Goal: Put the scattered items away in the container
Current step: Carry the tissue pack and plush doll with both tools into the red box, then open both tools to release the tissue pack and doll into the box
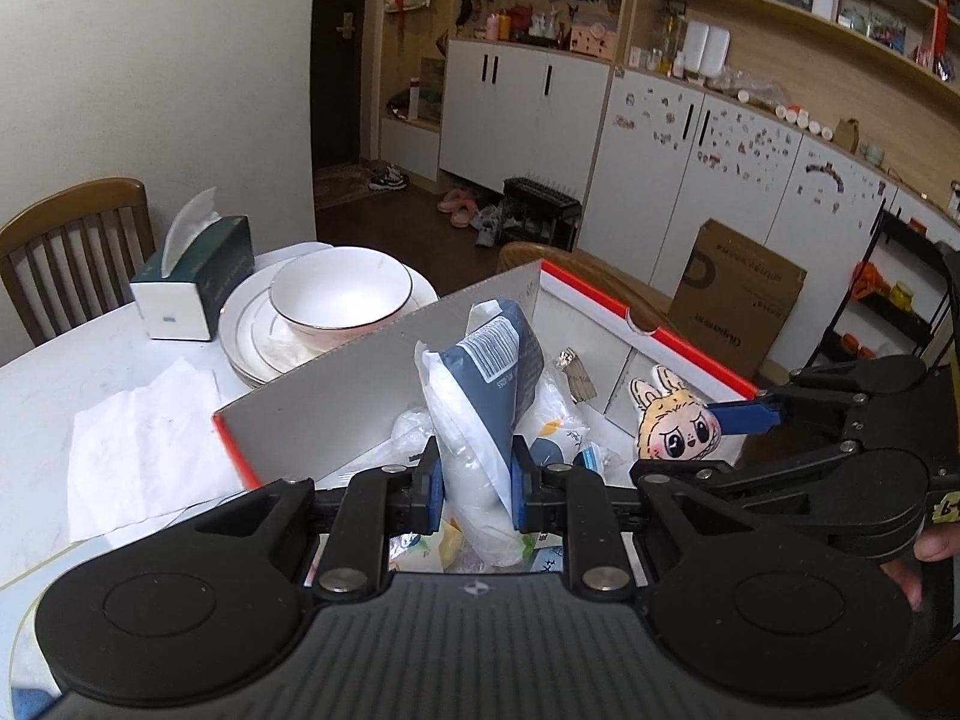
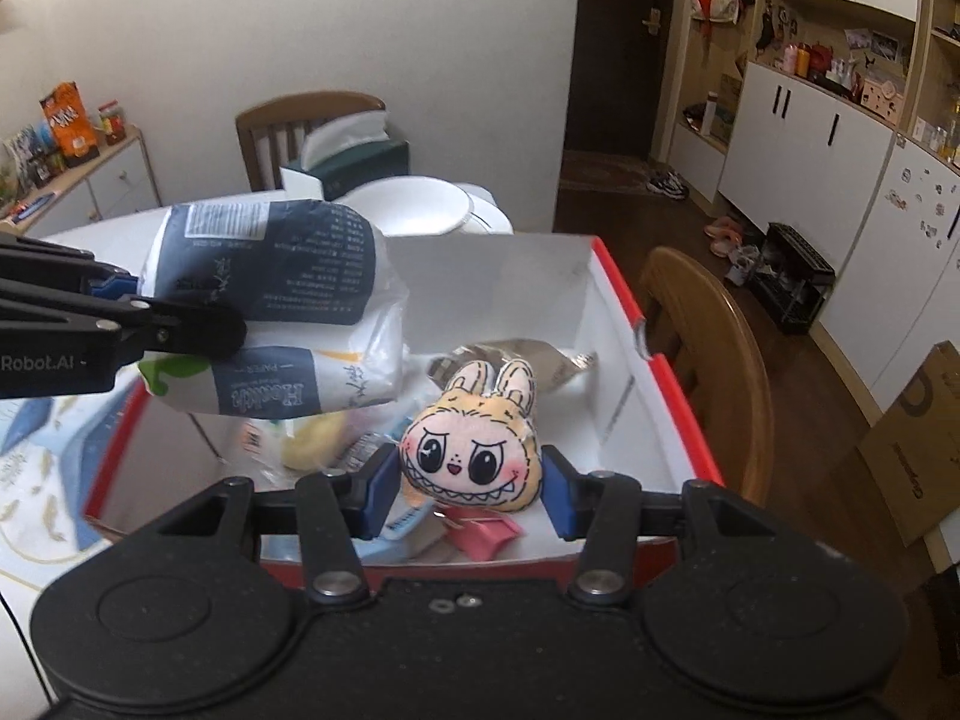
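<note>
The left gripper (image 1: 475, 480) pinches a soft blue-and-white tissue pack (image 1: 480, 396) above the red-rimmed cardboard box (image 1: 336, 396). The right gripper (image 2: 469, 483) pinches a yellow plush bunny face (image 2: 471, 450) over it too. Next, both should open.

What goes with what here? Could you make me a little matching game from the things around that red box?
Things:
1. tissue pack
2. bunny plush
3. white bowl
4. tissue box

Places:
A. on stacked plates
B. between the right gripper fingers
C. beside the plates, on the table
D. clamped in the left gripper

Pairs: 1-D, 2-B, 3-A, 4-C
</note>
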The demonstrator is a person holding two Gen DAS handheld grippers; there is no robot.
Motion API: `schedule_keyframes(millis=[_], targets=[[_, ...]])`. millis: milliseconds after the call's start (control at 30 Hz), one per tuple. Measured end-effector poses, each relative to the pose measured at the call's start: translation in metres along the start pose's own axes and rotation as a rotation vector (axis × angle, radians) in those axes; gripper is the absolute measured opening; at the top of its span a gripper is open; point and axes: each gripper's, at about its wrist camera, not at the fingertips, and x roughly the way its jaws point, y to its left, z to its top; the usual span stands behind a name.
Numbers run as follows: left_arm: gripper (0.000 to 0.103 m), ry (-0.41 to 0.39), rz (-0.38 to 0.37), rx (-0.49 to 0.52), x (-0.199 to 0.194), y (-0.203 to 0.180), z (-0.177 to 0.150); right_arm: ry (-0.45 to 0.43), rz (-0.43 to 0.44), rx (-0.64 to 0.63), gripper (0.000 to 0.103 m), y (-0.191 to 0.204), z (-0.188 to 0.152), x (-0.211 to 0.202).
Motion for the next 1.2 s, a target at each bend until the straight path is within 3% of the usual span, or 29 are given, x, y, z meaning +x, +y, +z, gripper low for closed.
schedule_keyframes(millis=[433, 900, 1200], targets=[[0.019, 0.08, 0.029, 0.027, 0.047, -0.004, 0.003, 0.127, -0.041, -0.027, 0.048, -0.014, 0.002, 0.038], [0.019, 0.206, 0.026, 0.074, 0.086, -0.001, 0.004, 0.236, -0.043, -0.128, 0.049, 0.0, 0.01, 0.066], [0.021, 0.258, 0.003, 0.077, 0.094, 0.004, 0.006, 0.251, -0.047, -0.138, 0.054, -0.001, 0.012, 0.073]])
